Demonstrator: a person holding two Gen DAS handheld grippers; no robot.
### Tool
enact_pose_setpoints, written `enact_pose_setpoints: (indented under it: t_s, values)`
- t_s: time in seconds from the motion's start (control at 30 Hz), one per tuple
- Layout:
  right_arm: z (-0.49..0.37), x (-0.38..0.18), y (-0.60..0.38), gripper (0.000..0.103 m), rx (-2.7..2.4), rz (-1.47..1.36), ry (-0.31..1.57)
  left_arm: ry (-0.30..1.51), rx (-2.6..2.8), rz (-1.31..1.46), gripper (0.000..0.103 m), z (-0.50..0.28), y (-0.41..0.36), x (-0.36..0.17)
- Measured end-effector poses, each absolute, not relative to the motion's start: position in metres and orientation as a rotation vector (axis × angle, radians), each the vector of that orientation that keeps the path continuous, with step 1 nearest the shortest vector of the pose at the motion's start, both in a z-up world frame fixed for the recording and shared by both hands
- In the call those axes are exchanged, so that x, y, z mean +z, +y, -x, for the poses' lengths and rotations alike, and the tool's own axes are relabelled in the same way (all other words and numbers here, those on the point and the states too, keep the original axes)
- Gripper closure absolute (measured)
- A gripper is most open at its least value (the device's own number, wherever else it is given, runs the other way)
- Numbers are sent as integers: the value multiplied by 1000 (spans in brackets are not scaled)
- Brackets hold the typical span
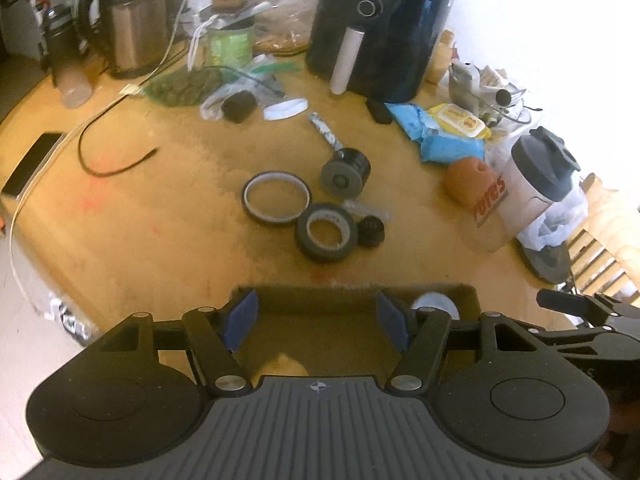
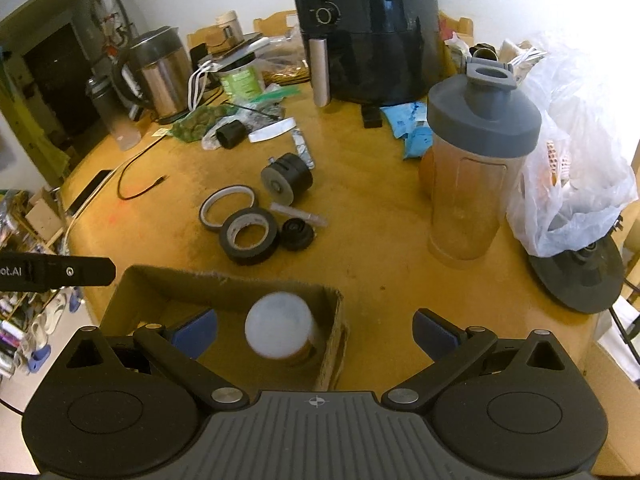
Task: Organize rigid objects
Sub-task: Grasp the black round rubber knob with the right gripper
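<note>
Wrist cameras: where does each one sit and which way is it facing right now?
Left wrist: rides on the left gripper, angled down across the wooden table toward the black tape roll; its own open jaws show over the cardboard box, and the right gripper's edge shows at right.
Right wrist: rides on the right gripper, angled down at the box holding a white-lidded jar, shaker bottle ahead; own open jaws show.
Shared: box, tape rolls, air fryer, kettle.
</note>
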State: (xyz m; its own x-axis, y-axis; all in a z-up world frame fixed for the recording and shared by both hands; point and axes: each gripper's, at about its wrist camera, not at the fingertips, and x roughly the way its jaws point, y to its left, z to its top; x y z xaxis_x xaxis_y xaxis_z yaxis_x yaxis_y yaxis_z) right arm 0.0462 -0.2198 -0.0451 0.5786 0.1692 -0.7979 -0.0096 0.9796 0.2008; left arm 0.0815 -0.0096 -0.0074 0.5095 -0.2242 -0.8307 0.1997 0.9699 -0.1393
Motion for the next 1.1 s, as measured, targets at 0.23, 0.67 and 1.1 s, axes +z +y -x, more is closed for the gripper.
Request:
enact_pose_setpoints:
  t_s: [0.23,0.67,1.1]
  values:
    - [-78,-52,-210,0,54,-189,978,1007,-316,-27,38,-113,-1,-11]
    - [-138,-71,-181,12,13,-161,1056,1045,-359,-27,38,-151,23,-27]
    - [-185,-108,-154,53,25,-80,1129,1050,-346,-12,38,-174,46,-30]
